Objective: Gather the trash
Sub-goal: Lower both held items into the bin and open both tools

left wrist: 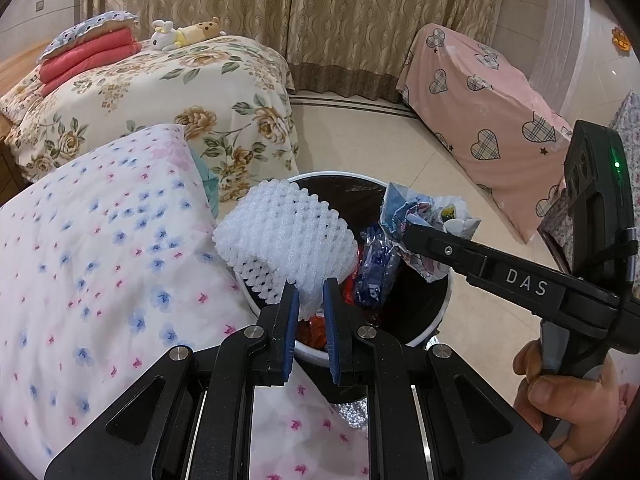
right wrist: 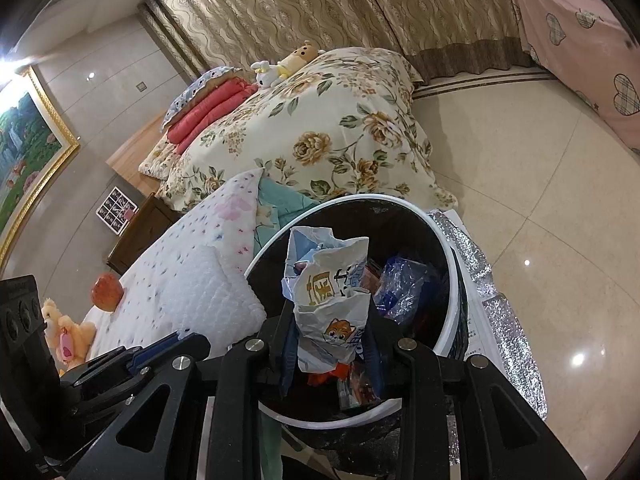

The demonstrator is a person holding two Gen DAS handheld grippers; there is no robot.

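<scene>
My left gripper [left wrist: 311,294] is shut on a white foam fruit net [left wrist: 286,244] and holds it over the left rim of the trash bin [left wrist: 340,176]. My right gripper [right wrist: 330,336] is shut on a crumpled white and blue wrapper [right wrist: 328,292] with a cartoon cat, held above the bin's opening [right wrist: 448,248]. In the left wrist view the right gripper [left wrist: 404,236] reaches in from the right with the wrapper [left wrist: 424,212]. The bin is black inside with a white rim and holds blue and red wrappers [left wrist: 376,272]. The foam net also shows in the right wrist view [right wrist: 212,296].
A white quilt with blue and pink flowers [left wrist: 100,248] lies left of the bin, with an apple [right wrist: 106,292] on it. A floral bed [left wrist: 168,92] is behind. A pink heart-print cover [left wrist: 488,112] stands right. Silver foil [right wrist: 512,340] lies beside the bin.
</scene>
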